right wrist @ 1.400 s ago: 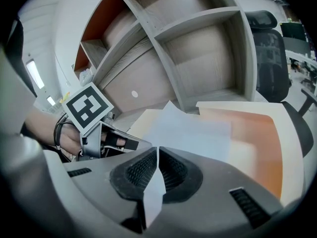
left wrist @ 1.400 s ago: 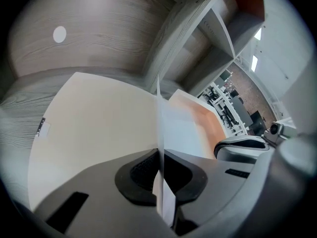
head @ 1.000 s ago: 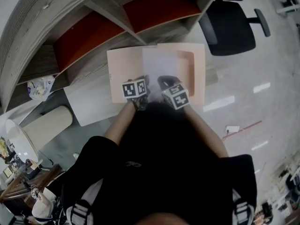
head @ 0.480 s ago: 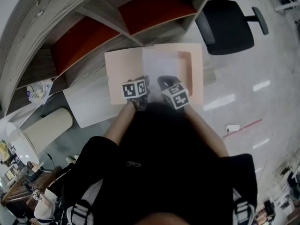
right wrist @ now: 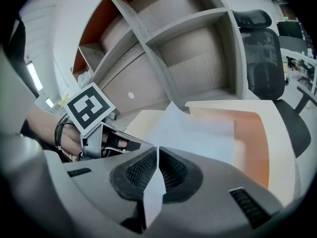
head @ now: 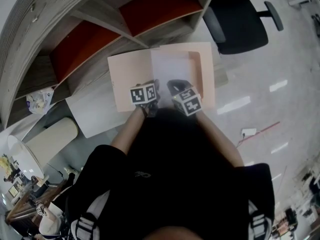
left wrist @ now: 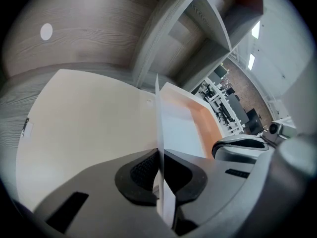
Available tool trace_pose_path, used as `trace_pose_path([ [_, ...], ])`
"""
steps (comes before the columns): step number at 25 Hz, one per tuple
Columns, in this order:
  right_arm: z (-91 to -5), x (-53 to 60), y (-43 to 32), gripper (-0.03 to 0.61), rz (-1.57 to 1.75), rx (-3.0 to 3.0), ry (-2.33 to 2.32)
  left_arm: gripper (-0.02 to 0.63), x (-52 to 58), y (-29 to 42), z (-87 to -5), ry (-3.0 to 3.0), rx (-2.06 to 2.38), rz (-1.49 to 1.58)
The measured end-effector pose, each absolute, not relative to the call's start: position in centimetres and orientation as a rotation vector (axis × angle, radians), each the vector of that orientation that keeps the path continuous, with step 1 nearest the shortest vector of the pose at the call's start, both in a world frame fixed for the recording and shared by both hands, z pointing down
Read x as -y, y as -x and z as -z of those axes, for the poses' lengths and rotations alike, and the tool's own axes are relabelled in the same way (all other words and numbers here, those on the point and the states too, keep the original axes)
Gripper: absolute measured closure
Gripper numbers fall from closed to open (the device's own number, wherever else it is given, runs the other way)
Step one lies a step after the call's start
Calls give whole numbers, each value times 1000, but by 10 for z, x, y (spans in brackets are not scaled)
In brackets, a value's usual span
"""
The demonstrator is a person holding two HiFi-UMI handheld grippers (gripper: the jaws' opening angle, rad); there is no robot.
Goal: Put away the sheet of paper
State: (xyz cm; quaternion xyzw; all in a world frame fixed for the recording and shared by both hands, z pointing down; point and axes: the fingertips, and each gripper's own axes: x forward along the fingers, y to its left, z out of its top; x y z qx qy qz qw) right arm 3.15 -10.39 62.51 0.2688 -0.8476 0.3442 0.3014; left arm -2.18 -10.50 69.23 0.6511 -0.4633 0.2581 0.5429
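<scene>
The left gripper [left wrist: 159,172] is clamped on the near edge of the sheet of paper [head: 170,68], same as before. The sheet reaches ahead of both grippers, over the open peach folder [head: 131,79]. The right gripper [right wrist: 157,170] also stays closed on this edge, unmoved.

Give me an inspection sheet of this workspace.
Surface: wood-grain desk under the folder.
Job's things: sheet of paper held over the open peach folder.
Clutter: crumpled bag on a shelf; cream cylinder at left.
Grippers: left hand-held gripper and right hand-held gripper both shut on the sheet's near edge.
Cables: thin red strand on the floor, possibly a cable.
Surroundings: shelf unit with orange backs; black office chair.
</scene>
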Motion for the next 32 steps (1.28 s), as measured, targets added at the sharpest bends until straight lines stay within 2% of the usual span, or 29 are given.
trace_pose_path([
  [32, -619, 97, -53, 551, -943, 2216, -840, 568, 104, 0, -696, -1567, 1030, -596],
])
